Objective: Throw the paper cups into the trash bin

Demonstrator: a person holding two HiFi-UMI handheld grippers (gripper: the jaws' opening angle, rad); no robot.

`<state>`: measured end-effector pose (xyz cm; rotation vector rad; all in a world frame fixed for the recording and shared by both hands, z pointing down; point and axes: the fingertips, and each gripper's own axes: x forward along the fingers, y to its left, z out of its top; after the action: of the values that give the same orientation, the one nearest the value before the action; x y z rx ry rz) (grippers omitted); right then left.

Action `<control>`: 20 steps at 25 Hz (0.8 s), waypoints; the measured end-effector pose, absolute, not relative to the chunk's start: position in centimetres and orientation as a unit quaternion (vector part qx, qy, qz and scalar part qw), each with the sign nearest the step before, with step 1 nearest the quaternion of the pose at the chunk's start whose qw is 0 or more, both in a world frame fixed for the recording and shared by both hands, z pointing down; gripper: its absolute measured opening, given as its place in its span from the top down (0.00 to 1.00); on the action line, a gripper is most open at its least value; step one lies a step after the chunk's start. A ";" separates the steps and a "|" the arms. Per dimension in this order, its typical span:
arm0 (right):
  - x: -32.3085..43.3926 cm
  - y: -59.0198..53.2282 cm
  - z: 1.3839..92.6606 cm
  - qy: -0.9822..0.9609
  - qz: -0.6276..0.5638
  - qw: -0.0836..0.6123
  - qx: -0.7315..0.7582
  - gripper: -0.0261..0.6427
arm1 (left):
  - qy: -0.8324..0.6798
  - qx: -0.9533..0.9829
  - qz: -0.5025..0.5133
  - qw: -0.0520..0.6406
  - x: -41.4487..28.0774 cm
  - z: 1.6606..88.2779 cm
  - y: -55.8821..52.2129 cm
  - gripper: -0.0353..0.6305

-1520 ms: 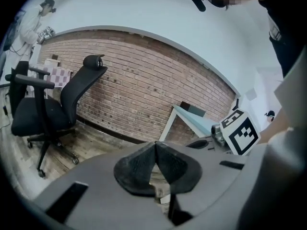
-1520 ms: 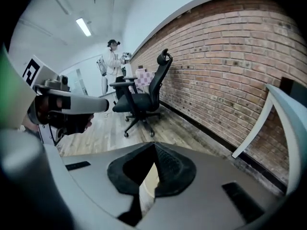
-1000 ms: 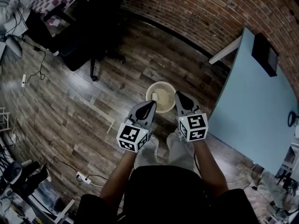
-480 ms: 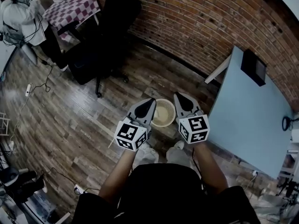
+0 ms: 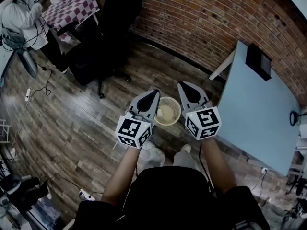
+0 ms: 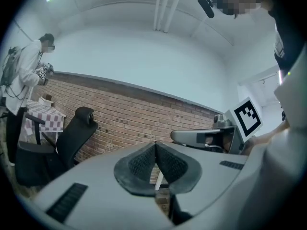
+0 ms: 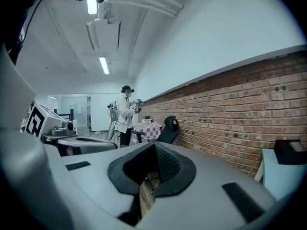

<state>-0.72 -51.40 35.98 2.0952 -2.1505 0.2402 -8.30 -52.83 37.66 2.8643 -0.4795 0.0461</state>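
Left gripper [image 5: 152, 97] and right gripper [image 5: 186, 89]: jaws pinched fully closed, nothing in either. Trash bin [image 5: 167, 111] sits on floor between them. Pale stuff inside, can't tell if cups. For any next cup, probably open jaws early and release squarely over rim.

light: dim indoor, ceiling tubes | edges: fisheye warp, dark vignette

The wall [image 5: 201, 18] is red-brown brick, the floor [image 5: 72, 114] dark brown wood planks, and the table [image 5: 254, 119] pale blue. The bin [image 5: 175, 114] is cream with fine ribs; the left gripper [image 5: 153, 96] and right gripper [image 5: 186, 87] are grey with black-and-white squared cubes [image 5: 133, 132]. A cloth [image 5: 72, 6] is purple-and-white checked, a chair [image 5: 115, 13] black.
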 end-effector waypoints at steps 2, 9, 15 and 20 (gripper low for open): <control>-1.0 -51.3 35.7 -0.715 0.077 0.062 0.692 0.95 | -0.166 0.978 0.015 0.122 -8.6 37.7 -52.5 0.93; -1.7 -49.0 34.6 -0.723 0.070 0.052 0.685 0.95 | -0.182 0.977 0.013 0.111 -9.1 37.0 -50.9 0.93; -1.9 -45.7 33.4 -0.732 0.058 0.045 0.678 0.95 | -0.192 0.976 0.003 0.102 -8.3 35.8 -48.4 0.93; -0.9 -42.1 32.3 -0.733 0.053 0.032 0.678 0.95 | -0.198 0.976 -0.008 0.093 -7.3 34.2 -45.5 0.94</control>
<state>-0.89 -42.07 32.31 2.0866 -2.2557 0.1629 -7.35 -45.48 34.17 2.8967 -0.5881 -0.0237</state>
